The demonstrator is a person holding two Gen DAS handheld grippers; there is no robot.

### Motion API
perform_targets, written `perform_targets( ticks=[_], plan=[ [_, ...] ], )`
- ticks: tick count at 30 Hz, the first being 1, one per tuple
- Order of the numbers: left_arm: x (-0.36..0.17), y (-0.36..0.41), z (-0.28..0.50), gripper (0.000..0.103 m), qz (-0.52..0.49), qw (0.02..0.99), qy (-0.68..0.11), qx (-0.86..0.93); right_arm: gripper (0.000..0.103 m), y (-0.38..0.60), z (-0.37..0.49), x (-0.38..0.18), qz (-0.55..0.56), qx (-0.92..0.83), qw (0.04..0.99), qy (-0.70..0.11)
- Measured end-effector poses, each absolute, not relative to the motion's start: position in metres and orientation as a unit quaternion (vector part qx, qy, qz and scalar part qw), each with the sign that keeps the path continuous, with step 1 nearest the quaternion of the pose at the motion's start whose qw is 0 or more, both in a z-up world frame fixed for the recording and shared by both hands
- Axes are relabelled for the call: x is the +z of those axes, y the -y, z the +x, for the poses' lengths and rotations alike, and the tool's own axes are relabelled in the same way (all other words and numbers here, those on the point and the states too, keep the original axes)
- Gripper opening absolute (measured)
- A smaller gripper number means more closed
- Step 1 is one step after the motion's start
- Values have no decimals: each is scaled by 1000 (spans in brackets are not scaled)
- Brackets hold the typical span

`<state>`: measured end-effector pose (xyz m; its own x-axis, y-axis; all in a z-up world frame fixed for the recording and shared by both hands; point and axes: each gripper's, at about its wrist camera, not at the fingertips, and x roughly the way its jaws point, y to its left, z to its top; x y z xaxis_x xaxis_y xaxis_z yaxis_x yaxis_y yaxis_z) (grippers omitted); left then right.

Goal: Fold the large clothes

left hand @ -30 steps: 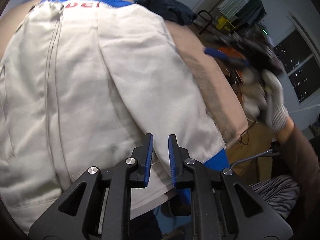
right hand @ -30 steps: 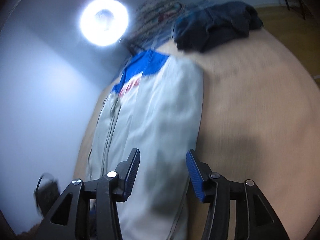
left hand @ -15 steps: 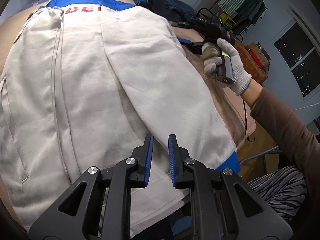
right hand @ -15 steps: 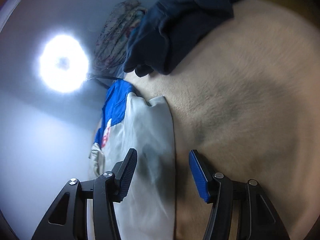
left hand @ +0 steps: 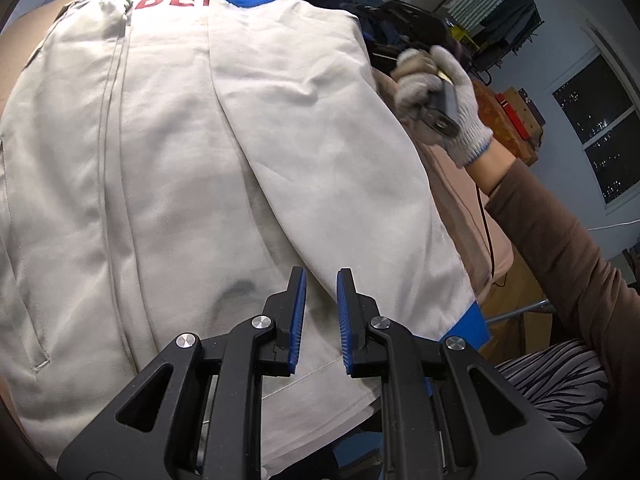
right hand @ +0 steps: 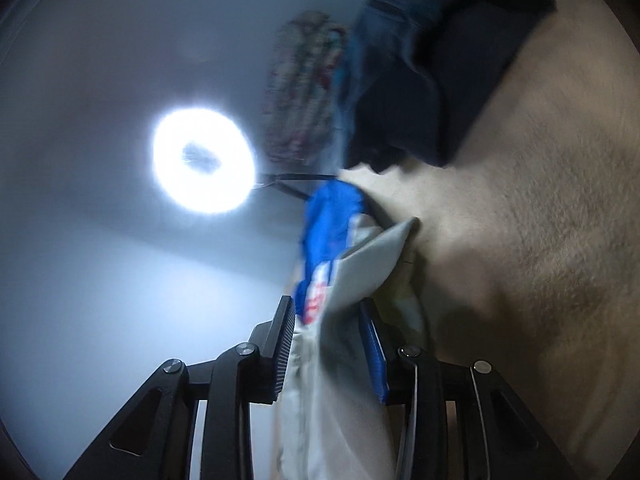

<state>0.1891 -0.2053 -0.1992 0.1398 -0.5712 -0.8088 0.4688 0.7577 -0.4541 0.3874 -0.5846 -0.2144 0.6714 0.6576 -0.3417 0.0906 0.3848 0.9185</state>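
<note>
A large cream jacket with a blue collar and red letters lies spread on a tan blanket, one sleeve folded down its right side. My left gripper hovers over the jacket's lower part, jaws a narrow gap apart, holding nothing. My right gripper is at the jacket's upper right shoulder; jacket cloth lies between its blue pads, jaws still apart. In the left wrist view a gloved hand holds it there.
A dark blue garment lies heaped on the blanket just beyond the jacket's collar. A bright round lamp and patterned cloth are behind. Shelves and a window stand at the right.
My right gripper has moved up along the jacket's right edge to its shoulder, and the cloth now sits between its jaws. My left gripper has stayed put.
</note>
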Motion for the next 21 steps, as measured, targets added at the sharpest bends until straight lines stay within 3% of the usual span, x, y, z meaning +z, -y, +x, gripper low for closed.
perform_targets(
  ticks=[1,2,7,9,11,12,13,15,21],
  plan=[
    [-199,206,189,13,-46,752,-559,-346,10,579,390,-209,499,174,765,-368],
    [-199,207,188,13,-44,753,-558,-346,4,576,391,-200,465,157,784,-380],
    [-201,209,183,13,-43,751,-560,-348,1,547,402,-139,168,20,893,-418],
    [-205,212,183,13,-39,747,-564,-350,8,548,403,-143,168,36,887,-430],
    [-208,214,181,13,-47,739,-572,-353,34,560,399,-151,225,75,860,-452],
    [-209,215,181,17,-54,735,-575,-356,35,564,391,-149,232,68,860,-449],
    [-210,215,181,31,-65,729,-579,-360,36,566,381,-144,229,65,862,-447],
    [-212,211,182,49,-91,723,-583,-360,36,573,359,-137,243,76,853,-455],
    [-225,207,189,50,-160,695,-607,-352,36,572,252,-127,267,118,820,-493]
  ],
)
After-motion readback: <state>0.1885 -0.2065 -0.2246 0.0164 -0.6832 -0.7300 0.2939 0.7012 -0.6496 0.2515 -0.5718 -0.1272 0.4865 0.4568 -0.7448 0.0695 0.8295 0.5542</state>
